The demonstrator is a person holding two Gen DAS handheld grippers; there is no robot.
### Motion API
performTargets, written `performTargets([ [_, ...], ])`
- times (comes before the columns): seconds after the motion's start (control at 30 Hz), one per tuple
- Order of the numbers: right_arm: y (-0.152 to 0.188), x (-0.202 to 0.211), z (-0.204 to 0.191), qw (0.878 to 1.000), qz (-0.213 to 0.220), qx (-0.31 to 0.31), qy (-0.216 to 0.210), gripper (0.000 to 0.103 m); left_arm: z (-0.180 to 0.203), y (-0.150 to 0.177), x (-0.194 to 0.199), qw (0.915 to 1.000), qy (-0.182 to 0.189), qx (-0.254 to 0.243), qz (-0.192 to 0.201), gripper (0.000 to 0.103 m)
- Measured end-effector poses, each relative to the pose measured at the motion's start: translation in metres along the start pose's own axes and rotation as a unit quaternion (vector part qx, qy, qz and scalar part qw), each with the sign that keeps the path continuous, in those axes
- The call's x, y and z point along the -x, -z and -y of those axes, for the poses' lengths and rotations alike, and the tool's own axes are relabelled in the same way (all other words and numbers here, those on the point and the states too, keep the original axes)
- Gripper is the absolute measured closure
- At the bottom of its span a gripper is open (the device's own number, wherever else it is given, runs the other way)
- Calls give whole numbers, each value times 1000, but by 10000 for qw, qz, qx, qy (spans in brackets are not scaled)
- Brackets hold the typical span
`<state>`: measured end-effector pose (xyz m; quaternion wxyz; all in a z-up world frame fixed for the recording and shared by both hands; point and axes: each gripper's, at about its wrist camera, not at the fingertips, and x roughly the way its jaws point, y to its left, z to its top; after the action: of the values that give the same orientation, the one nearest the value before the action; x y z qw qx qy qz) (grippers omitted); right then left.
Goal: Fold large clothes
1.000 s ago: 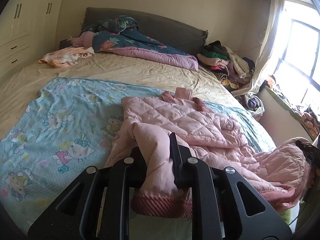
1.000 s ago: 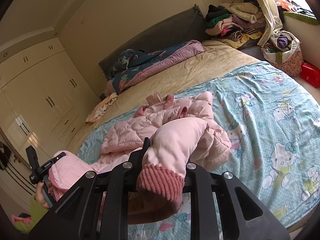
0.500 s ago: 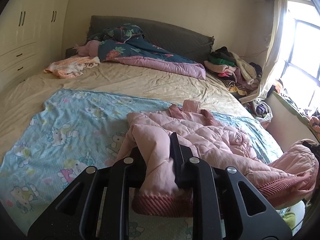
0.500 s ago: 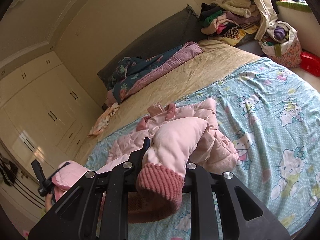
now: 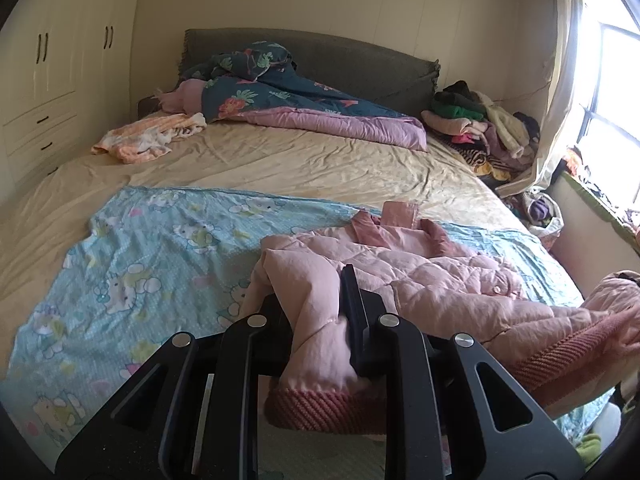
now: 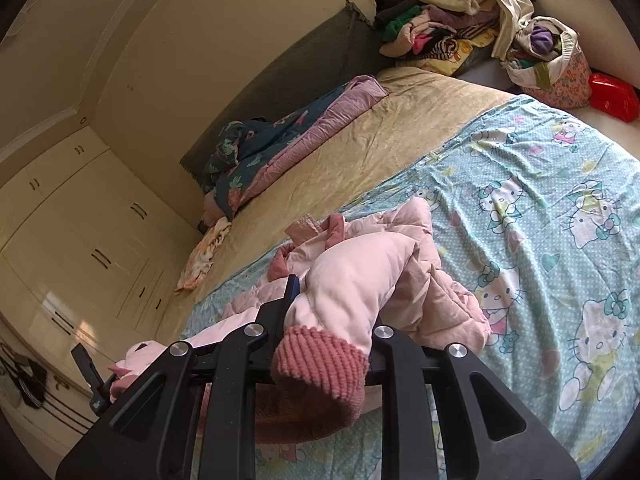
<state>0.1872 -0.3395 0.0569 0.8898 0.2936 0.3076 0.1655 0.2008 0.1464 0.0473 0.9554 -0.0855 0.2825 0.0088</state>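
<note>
- Pinching one sleeve of the quilted pale-pink padded jacket (image 5: 420, 280), the left gripper (image 5: 320, 320) has its black fingers (image 5: 352, 312) pressed tight on the fabric just above the darker pink ribbed knit cuff (image 5: 324, 408), which hangs below the jaws.
- Right gripper (image 6: 332, 320): same deal on the other sleeve, fingers clamped on padded cloth w/ its ribbed cuff (image 6: 320, 364) bulging out toward the camera.
- Jacket body lies on the light-blue cartoon-cat print sheet (image 5: 160, 248), collar end pointing to the headboard; both sleeves are lifted off the sheet.
- Blue sheet covers the near part of the wide bed, over a beige bedspread (image 5: 300, 160).
- Far end: dark floral quilt w/ mauve lining (image 5: 304, 108) bunched against the grey headboard (image 5: 360, 64); small peach-and-white cloth (image 5: 148, 140) beside it.
- Heap of mixed clothes (image 5: 480, 128) at the bed's far corner nr the curtained window.
- Cream wardrobe doors & drawers (image 5: 44, 92) along the other wall.
</note>
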Motion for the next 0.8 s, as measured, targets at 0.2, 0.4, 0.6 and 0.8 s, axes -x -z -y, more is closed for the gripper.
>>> performTargets([
  [0.2, -11, -15, 9, 9994, -98, -323, -95, 82, -1, -8, -20, 9999, -90, -5, -112, 89],
  [0.4, -21, -25, 14, 9972, -167, -643, -348, 68, -2, -12, -35, 9997, -113, 6, -228, 89],
  [0.6, -27, -25, 11, 9948, -99, -819, -597, 45, -2, -15, -44, 9995, -102, 26, -287, 89],
  [0.8, -34, -11, 6, 9929, 195, -618, -1002, 26, -4, -18, -50, 9993, -64, 74, -367, 89],
])
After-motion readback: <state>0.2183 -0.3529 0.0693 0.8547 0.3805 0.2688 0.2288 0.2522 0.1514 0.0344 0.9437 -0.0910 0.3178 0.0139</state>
